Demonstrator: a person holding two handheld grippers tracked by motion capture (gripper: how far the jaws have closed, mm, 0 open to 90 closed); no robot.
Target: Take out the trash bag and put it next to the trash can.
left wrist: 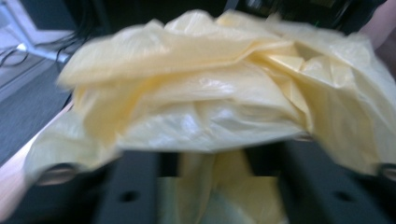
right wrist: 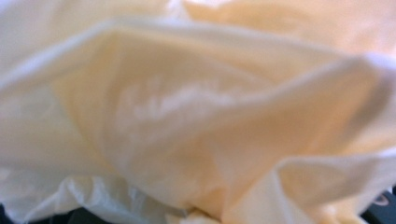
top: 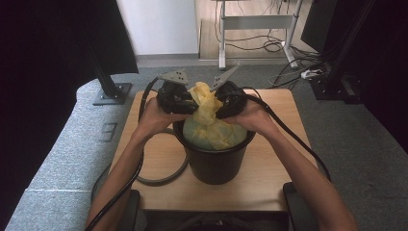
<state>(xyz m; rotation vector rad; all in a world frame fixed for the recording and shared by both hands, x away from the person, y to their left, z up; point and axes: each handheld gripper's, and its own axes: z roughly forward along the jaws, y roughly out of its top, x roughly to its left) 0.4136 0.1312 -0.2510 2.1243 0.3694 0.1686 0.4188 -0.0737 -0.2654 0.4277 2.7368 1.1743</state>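
Note:
A black plastic bin (top: 216, 166) stands in the middle of a small wooden table (top: 269, 185). It holds a yellow plastic bag (top: 214, 132) whose top is bunched into a peak above the rim. My left gripper (top: 192, 107) presses into that peak from the left and my right gripper (top: 219, 109) from the right. In the left gripper view the two black jaws stand apart, and bag film (left wrist: 201, 107) is draped over them and hangs in the gap of the left gripper (left wrist: 215, 186). In the right gripper view blurred bag film (right wrist: 196, 116) lies close to the lens and hides the jaws.
A grey ring (top: 166, 179) lies flat on the table, left of the bin. Grey carpet surrounds the table. A black stand base (top: 113, 92) sits at the back left, with a white desk frame (top: 255, 21) and loose cables (top: 298, 72) behind.

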